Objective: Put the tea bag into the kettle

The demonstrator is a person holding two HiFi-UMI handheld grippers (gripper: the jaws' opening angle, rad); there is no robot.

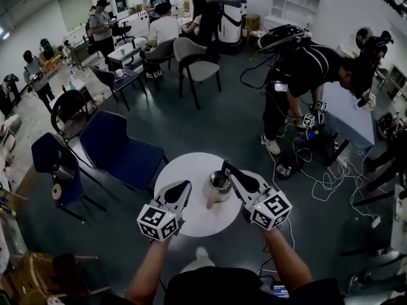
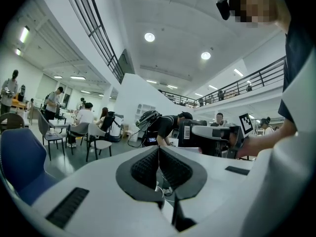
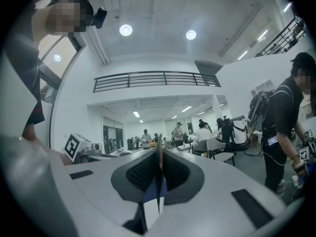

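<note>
A small metal kettle (image 1: 219, 184) stands open-topped in the middle of the round white table (image 1: 184, 168). A beige piece (image 1: 208, 202) lies against its near left side; I cannot tell what it is. My right gripper (image 1: 225, 166) hovers over the kettle's far right rim. In the right gripper view that gripper (image 3: 159, 152) is shut on a thin flat sheet seen edge-on, apparently the tea bag (image 3: 159, 158). My left gripper (image 1: 186, 185) sits left of the kettle, apart from it. Its jaws (image 2: 158, 151) are shut, with only a pale seam between the pads.
Two blue chairs (image 1: 124, 151) (image 1: 54, 164) stand left of the table and a grey chair (image 1: 194, 62) farther back. A person (image 1: 305, 68) bends over at the right, with cables (image 1: 324, 180) strewn on the floor there. Several people sit at tables in the back.
</note>
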